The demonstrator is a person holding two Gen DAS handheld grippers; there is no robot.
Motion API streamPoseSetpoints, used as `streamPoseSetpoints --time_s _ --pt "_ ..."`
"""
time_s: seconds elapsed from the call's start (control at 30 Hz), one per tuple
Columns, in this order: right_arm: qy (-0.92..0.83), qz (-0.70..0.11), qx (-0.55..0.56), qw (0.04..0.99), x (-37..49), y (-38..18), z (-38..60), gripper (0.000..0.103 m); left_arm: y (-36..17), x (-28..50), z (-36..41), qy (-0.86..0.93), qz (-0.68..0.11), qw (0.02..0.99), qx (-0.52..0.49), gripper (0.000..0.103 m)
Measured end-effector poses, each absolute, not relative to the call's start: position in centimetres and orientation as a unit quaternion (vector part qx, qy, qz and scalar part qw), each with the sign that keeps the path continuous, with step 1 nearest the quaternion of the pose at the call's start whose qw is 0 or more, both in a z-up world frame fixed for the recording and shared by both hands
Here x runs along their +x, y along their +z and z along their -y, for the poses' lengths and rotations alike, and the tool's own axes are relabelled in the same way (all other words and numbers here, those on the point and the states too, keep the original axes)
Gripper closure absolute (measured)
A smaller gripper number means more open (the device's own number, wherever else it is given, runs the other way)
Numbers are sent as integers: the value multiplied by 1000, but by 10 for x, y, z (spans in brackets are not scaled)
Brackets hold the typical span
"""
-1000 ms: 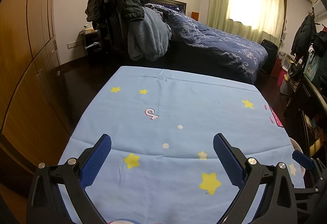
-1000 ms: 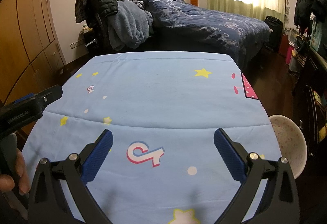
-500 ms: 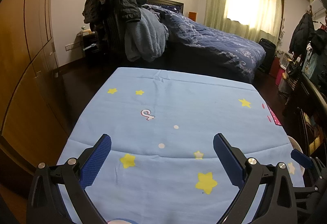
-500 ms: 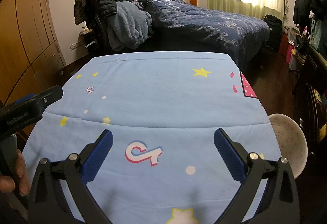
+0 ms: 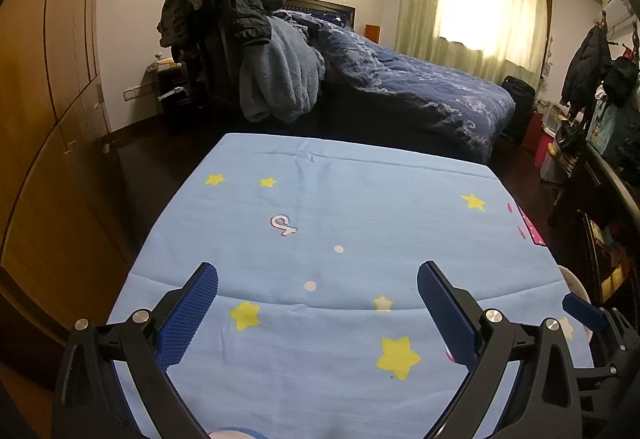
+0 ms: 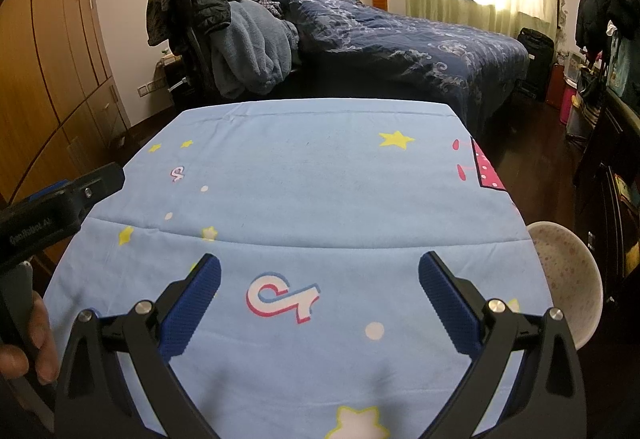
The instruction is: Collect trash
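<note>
A table under a light blue cloth [image 5: 360, 223] with yellow stars fills both views; no loose trash shows on it. My left gripper [image 5: 318, 279] hovers open over the near part of the cloth, nothing between its blue pads. My right gripper [image 6: 320, 271] also hangs open and empty over the near edge of the cloth [image 6: 320, 175]. A round white bin [image 6: 568, 279] with a speckled inside stands just off the table's right edge, beside the right finger. The left gripper's body [image 6: 56, 211] shows at the left, held by a hand [image 6: 36, 343].
A bed with a dark blue quilt [image 5: 408, 87] stands behind the table. A chair piled with clothes [image 5: 240, 51] is at the back left. Wooden wardrobes [image 5: 48, 111] line the left wall. Dark furniture and hanging coats [image 5: 600, 79] crowd the right side.
The left wrist view has shifted slightly, so the cloth's stars sit a little further left and down. Both grippers stay open and empty.
</note>
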State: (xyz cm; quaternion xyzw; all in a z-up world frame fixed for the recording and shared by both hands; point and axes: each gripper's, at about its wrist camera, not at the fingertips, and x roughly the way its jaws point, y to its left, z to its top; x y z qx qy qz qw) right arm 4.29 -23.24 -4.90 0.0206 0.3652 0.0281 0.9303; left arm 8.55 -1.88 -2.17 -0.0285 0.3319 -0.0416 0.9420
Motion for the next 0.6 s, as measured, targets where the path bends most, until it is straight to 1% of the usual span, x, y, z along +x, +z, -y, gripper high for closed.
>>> streamPoseSetpoints --time_s 0.6 --pt "26 -361 25 932 41 -48 237 4 -19 79 20 -28 -315 948 -24 4"
